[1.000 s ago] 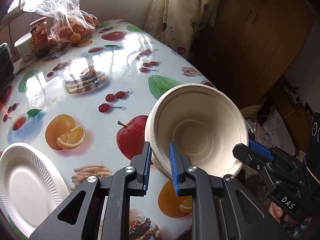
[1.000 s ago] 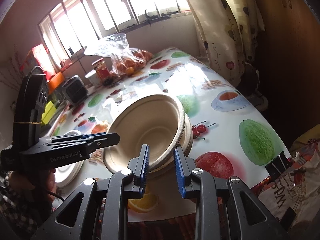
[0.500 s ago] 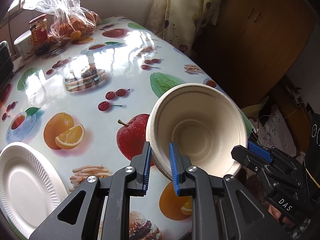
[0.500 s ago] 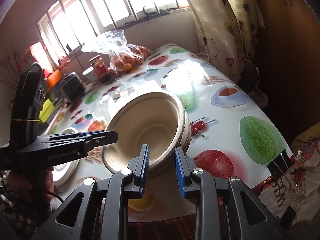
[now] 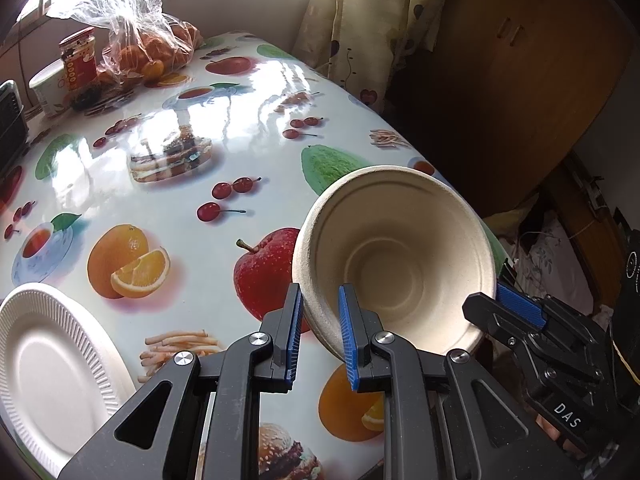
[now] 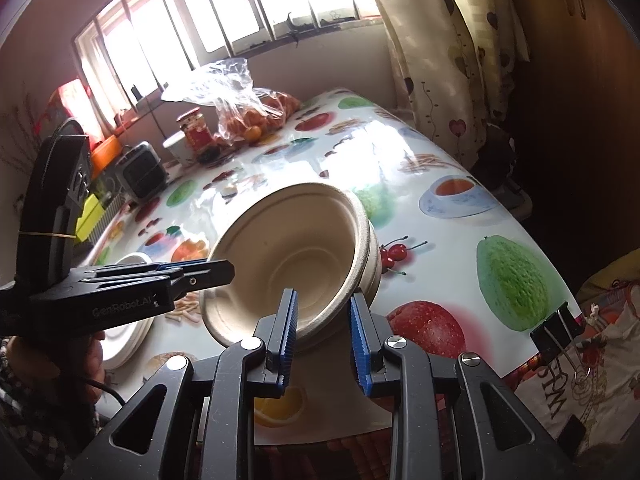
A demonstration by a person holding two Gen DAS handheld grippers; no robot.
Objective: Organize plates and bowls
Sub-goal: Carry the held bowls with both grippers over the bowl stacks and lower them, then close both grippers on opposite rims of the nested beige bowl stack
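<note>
Matte pulp bowl (image 5: 394, 258) pinched by both claws, ribbed white plate (image 5: 52, 376) nearby

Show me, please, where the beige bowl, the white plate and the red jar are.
beige bowl (image 5: 394, 264): left wrist view, on its inner wall.
white plate (image 5: 44, 380): left wrist view, on its flat centre.
red jar (image 6: 197, 131): right wrist view, on its label.

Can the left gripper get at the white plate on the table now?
Probably not yet: the left gripper is shut on the beige bowl's rim. The white plate lies unobstructed beside it, so the bowl must go first.
</note>
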